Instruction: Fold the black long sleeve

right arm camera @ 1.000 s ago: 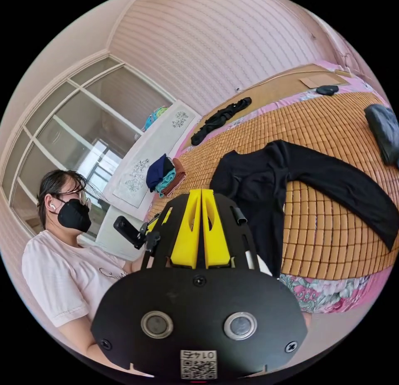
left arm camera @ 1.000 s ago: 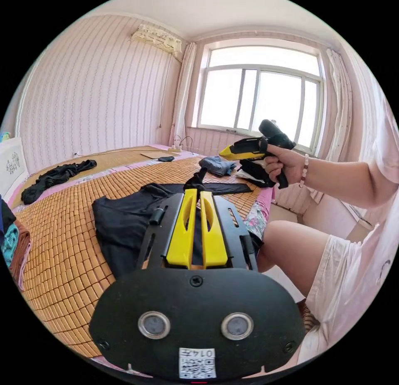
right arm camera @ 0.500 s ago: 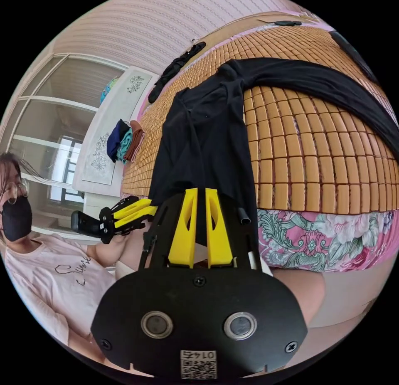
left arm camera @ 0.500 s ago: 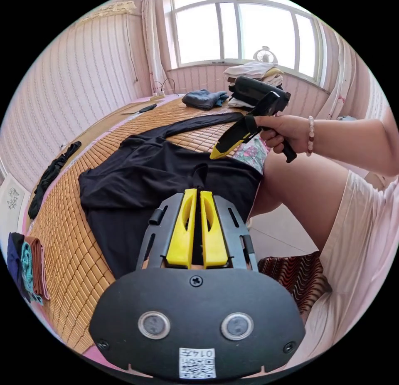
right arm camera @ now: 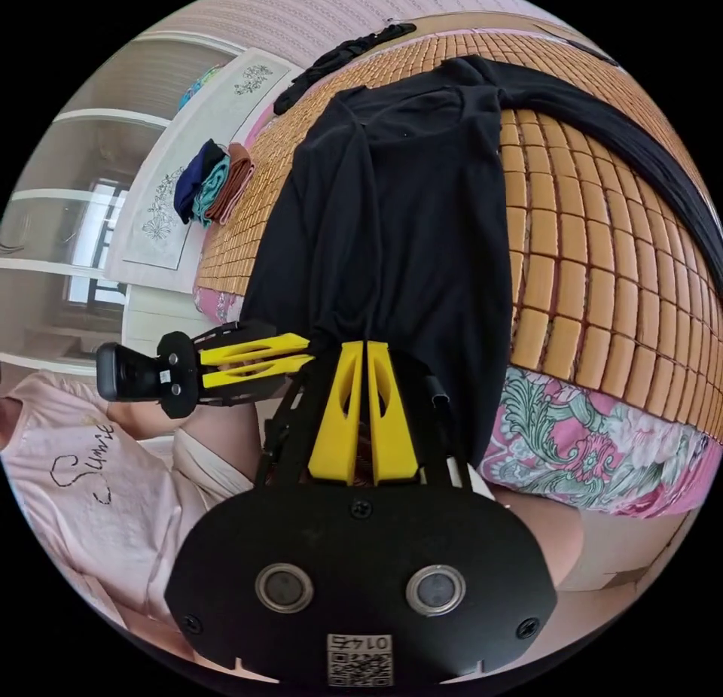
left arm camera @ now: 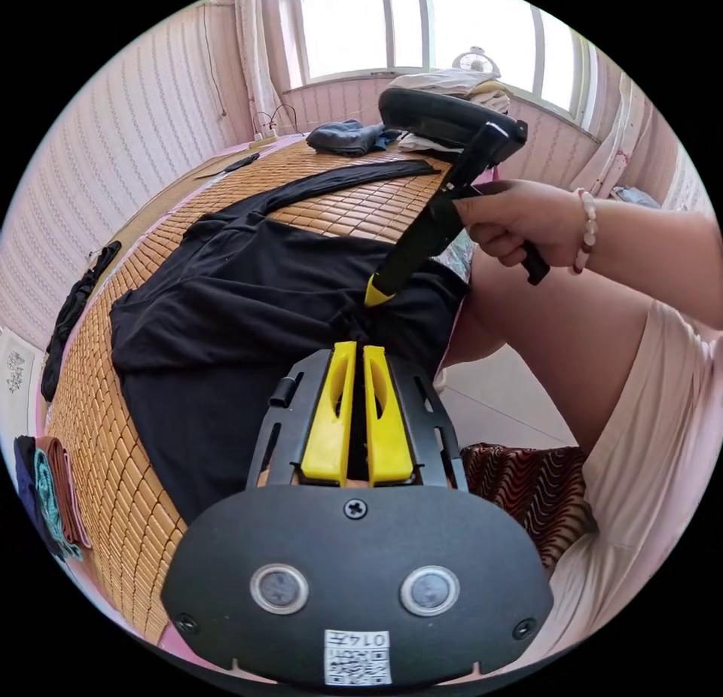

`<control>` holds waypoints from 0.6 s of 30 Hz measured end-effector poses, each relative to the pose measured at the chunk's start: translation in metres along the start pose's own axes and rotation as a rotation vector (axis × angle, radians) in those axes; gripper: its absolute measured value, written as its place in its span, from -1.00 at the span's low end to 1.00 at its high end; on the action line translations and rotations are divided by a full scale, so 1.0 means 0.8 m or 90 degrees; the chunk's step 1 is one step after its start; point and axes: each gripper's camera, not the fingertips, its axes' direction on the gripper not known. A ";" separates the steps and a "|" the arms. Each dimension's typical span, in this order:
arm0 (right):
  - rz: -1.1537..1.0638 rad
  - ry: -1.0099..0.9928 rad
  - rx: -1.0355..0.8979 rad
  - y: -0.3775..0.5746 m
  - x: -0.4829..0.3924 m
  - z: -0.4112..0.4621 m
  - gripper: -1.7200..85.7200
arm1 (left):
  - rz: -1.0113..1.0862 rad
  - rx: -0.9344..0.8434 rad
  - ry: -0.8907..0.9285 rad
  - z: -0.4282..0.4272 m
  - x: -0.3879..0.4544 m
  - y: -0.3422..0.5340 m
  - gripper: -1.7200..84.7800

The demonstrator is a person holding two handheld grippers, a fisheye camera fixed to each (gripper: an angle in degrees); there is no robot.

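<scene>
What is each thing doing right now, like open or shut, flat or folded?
Black long-sleeve shirt: spread on the bamboo mat, hem pinched.
Left hand-held gripper: shut on the hem.
Right hand-held gripper: jaws together at the hem.
Folded clothes stack: piled at the mat's edge.

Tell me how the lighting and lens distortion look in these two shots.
Left gripper view: the window is blown out white, daylight falls evenly on the black shirt, and the fisheye bends the mat. Right gripper view: softer light, the shirt reads as flat black with few folds visible, and the mat tiles curve toward the rim.
</scene>
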 end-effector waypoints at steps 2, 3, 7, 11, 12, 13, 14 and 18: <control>-0.004 -0.020 0.041 0.010 0.003 -0.031 -0.95 | -0.033 0.023 0.021 -0.009 -0.011 -0.007 -0.97; -0.004 -0.017 0.050 0.014 0.004 -0.038 -0.96 | -0.041 0.032 0.028 -0.012 -0.014 -0.009 -0.97; 0.002 0.023 0.083 0.035 0.015 -0.073 -0.96 | -0.076 0.060 0.061 -0.012 -0.030 -0.016 -0.97; 0.020 -0.040 0.121 0.052 0.030 -0.088 -0.96 | -0.044 0.056 0.042 -0.009 -0.026 -0.023 -0.97; 0.020 -0.049 0.123 0.054 0.031 -0.090 -0.96 | -0.039 0.057 0.035 -0.009 -0.026 -0.023 -0.97; 0.024 -0.050 0.125 0.057 0.032 -0.093 -0.96 | -0.038 0.057 0.029 -0.009 -0.027 -0.021 -0.97; 0.026 -0.042 0.124 0.059 0.032 -0.094 -0.96 | -0.046 0.057 0.034 -0.007 -0.032 -0.018 -0.97; 0.030 -0.044 0.129 0.063 0.035 -0.099 -0.96 | -0.083 0.047 0.052 0.001 -0.047 -0.008 -0.96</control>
